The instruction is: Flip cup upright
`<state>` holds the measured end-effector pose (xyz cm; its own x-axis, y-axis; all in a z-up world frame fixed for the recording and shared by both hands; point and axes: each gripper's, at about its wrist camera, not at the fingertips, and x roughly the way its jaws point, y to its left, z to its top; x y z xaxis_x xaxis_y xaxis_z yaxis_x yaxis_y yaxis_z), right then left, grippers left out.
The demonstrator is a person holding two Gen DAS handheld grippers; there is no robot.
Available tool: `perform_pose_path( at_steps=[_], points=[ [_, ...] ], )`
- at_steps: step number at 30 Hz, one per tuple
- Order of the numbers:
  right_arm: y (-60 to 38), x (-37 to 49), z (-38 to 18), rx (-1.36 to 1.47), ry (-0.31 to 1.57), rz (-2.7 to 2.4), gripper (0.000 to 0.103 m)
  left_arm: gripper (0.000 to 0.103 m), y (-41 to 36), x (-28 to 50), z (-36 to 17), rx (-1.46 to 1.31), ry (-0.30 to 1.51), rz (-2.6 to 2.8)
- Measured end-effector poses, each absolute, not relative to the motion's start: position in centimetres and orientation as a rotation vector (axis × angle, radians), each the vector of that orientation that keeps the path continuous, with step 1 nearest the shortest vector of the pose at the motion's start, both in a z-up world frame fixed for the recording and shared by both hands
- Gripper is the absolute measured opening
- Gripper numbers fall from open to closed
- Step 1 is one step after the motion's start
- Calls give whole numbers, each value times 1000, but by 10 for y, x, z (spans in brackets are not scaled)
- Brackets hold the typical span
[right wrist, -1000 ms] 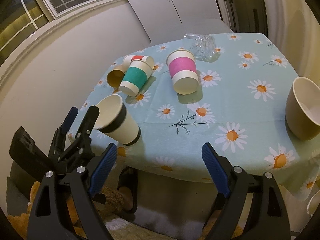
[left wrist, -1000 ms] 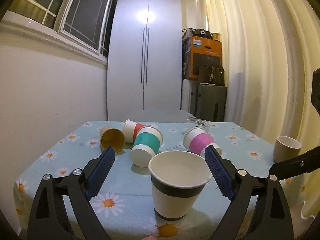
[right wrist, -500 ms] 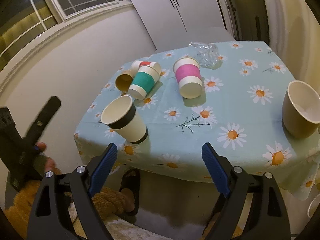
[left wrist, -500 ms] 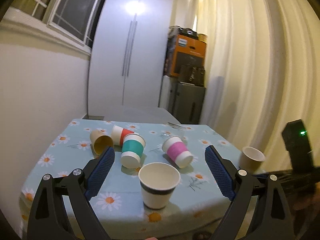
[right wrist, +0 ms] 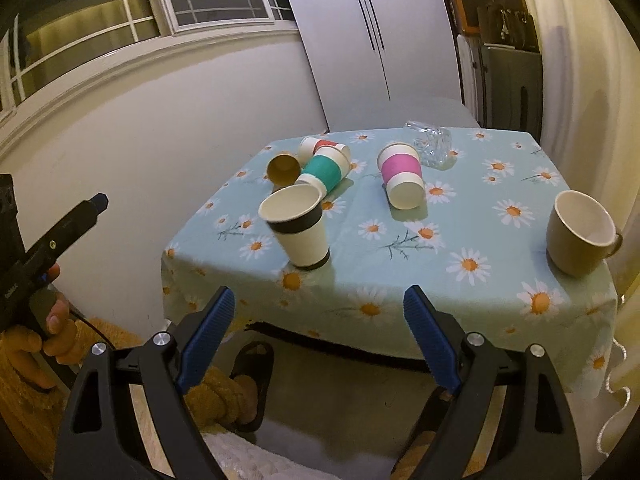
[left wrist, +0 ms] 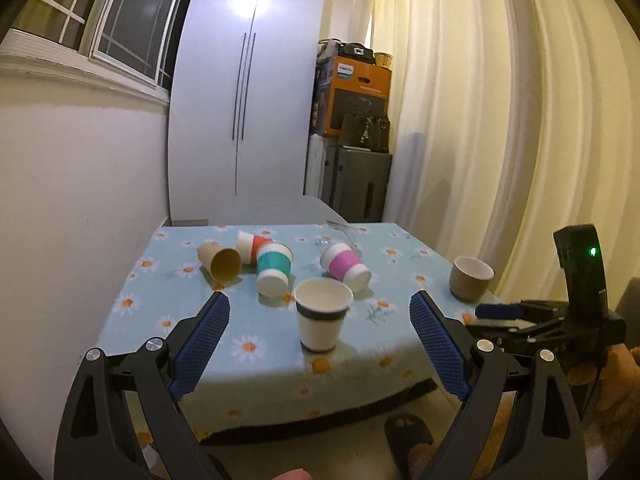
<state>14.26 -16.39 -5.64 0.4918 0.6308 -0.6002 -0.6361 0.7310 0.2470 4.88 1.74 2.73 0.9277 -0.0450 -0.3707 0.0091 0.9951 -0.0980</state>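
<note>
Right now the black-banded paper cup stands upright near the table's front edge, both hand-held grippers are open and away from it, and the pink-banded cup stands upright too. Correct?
Not quite. The pink-banded cup lies on its side, as the right wrist view shows. The rest holds: the black-banded paper cup stands upright near the table's front edge, and the left hand-held gripper and right hand-held gripper are open and away from it.

pale blue daisy-print tablecloth (right wrist: 460, 248).

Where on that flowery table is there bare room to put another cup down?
Free cloth lies between the black-banded cup and the tan mug, along the near edge. There is also room right of the pink cup. The far left corner is crowded: brown cup, red cup and teal cup lie bunched together.
</note>
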Motion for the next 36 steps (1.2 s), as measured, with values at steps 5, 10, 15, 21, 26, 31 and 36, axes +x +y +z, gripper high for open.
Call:
perform_pose_path(
  at_steps=[5,10,15,21,26,31,36],
  points=[
    [-169,110,-51,-82,651,738,86,89,12,32,11,-72,396,-23],
    [-176,82,-47,-128,584,715,87,89,8,19,2,-70,397,-25],
    [-173,60,-52,-179,528,709,88,89,4,9,-3,-61,394,-21],
    [-159,45,-57,-301,454,687,93,89,0,4,-8,-46,400,-25],
    [-160,48,-58,-289,453,687,94,89,2,-2,-9,-62,396,-34],
    [-167,40,-50,-255,402,705,98,89,2,-5,-10,-64,395,-39],
    [-169,39,-47,-252,400,696,98,89,1,-1,-12,-60,408,-41]
  ],
)
